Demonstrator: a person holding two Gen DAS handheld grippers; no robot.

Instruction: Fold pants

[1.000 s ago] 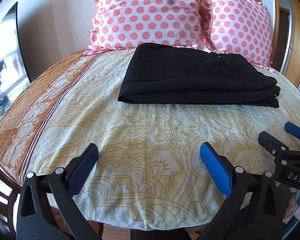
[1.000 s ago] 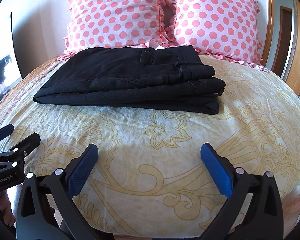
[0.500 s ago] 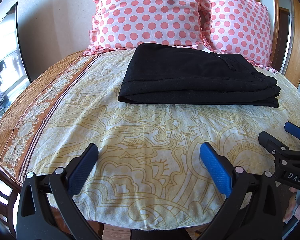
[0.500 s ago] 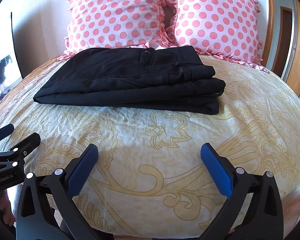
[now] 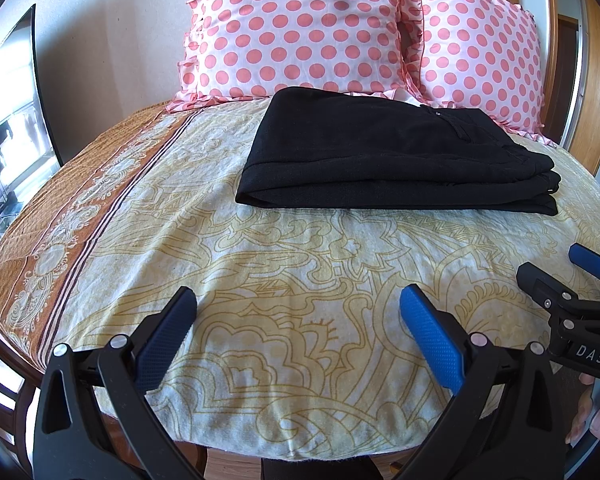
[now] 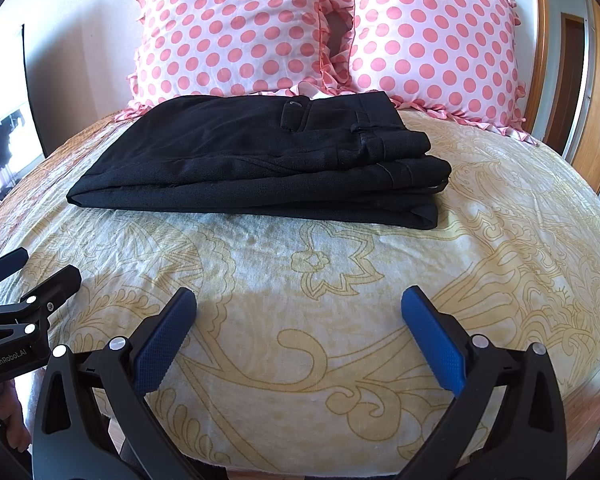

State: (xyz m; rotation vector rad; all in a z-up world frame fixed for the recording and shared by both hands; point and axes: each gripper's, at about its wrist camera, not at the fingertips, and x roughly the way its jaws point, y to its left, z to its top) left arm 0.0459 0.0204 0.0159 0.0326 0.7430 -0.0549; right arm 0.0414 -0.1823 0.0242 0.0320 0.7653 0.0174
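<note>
Each black hand-held gripper (image 5: 298, 322) has blue ribbed pads (image 5: 430, 338).

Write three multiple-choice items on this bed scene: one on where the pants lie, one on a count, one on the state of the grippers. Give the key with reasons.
1. Where do the black pants lie?
A. on the bedspread, just in front of the pillows
B. on the floor
C. in a gripper

2. How many polka-dot pillows stand at the head of the bed?
A. one
B. two
C. four

3. What state are the left gripper and right gripper in?
A. both shut on cloth
B. one open, one shut
C. both open, holding nothing

Key: A, the folded stack rests on the yellow cover; B, two sit side by side; C, both pairs of blue pads stand wide apart over bare cover.
</note>
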